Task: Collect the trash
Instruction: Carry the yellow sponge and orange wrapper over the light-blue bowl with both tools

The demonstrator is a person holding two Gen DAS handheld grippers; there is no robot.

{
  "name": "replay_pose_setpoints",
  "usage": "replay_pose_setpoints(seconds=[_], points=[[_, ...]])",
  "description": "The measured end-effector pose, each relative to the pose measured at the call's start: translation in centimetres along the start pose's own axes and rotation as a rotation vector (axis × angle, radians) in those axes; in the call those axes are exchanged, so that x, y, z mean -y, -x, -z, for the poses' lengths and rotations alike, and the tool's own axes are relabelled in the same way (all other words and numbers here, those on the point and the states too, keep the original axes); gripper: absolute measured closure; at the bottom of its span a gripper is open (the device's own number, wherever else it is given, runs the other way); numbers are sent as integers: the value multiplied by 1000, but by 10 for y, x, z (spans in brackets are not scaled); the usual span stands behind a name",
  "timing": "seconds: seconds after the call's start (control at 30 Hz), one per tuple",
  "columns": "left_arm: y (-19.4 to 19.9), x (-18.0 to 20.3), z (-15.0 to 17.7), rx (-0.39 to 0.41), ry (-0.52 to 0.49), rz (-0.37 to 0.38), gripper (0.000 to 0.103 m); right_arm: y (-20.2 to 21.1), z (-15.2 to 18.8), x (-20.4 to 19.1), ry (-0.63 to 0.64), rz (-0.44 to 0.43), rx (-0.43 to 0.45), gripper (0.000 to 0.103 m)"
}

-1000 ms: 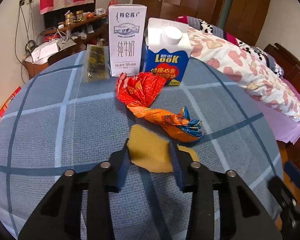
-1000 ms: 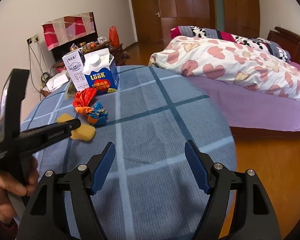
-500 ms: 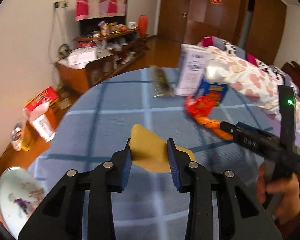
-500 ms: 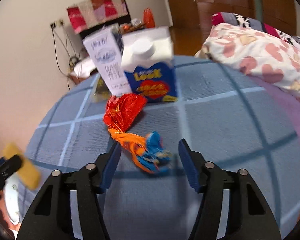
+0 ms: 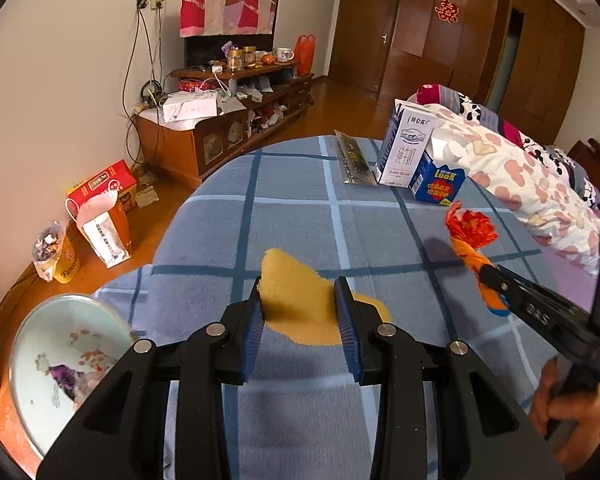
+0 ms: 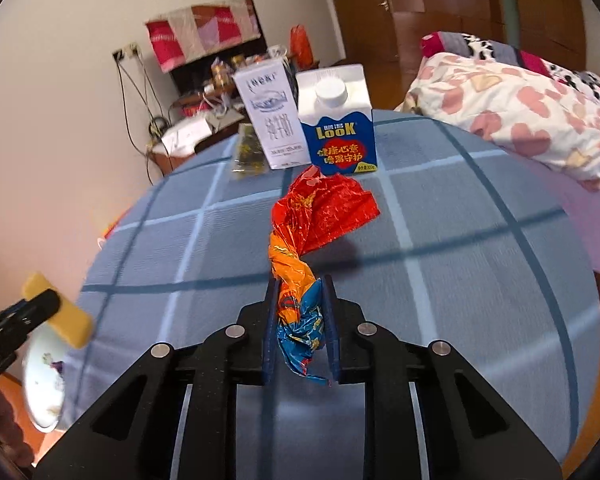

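My left gripper is shut on a yellow sponge and holds it above the blue checked table. The sponge also shows at the left of the right wrist view. My right gripper is shut on a twisted red, orange and blue snack wrapper, lifted off the table; the wrapper also shows in the left wrist view. A white milk carton, a blue LOOK carton and a dark flat packet stand at the table's far side.
A pale basin sits on the floor at the table's left. A paper bag, a red box and a cup of scraps stand on the floor beyond it. A bed lies to the right.
My right gripper has closed on the snack wrapper and lifted it. My left gripper has swung left with the sponge, towards the table's left edge above the basin.
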State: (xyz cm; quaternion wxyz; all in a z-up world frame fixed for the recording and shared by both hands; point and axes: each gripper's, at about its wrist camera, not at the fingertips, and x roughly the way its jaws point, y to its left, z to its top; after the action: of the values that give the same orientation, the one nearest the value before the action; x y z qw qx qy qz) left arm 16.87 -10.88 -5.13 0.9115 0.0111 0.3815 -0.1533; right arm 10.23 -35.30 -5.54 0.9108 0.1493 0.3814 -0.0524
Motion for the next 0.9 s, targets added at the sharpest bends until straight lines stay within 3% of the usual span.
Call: replay_pose_setpoints(seconds=[0.17, 0.4, 0.9], points=[[24, -4, 15, 14, -20, -10, 69, 34, 25, -21, -9, 29, 51, 82], [56, -21, 36, 43, -29, -61, 69, 64, 57, -49, -8, -5, 67, 82], [90, -67, 65, 47, -9, -153, 69, 89, 98, -122, 102, -87, 54, 82]])
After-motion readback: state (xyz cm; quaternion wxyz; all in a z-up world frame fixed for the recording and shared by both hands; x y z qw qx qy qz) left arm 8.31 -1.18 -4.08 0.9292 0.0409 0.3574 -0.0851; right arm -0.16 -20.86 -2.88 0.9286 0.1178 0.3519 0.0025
